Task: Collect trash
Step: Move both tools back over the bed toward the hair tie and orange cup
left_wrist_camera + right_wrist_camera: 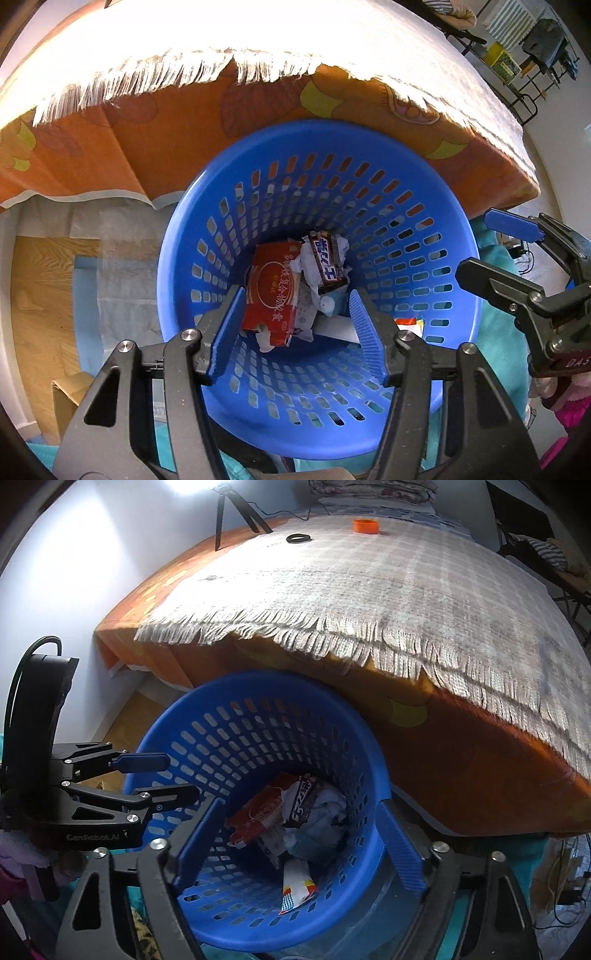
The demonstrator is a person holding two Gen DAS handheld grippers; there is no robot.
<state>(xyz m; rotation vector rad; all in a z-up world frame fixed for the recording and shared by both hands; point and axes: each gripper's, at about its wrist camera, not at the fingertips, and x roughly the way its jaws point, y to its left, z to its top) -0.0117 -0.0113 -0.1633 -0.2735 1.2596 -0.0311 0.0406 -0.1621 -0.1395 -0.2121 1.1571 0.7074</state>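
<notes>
Trash (291, 291) below (both spread) fingers (225, 328).

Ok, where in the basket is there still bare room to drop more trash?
Basket floor is crowded mid-bottom: red box, candy wrapper and tissue pile together. Free patches: the near floor below the box, and the far wall side above the wrapper.

1. The basket (458, 236) stands just in front of the table (461, 760), below its edge.
2. In the basket lie a box (271, 295), a candy wrapper (328, 264) on crumpled paper (306, 264), and a packet (297, 886) (nearest the basket's front wall).
3. On the table, far behind the basket, lie a ring (298, 538) and a cap (365, 526).
</notes>
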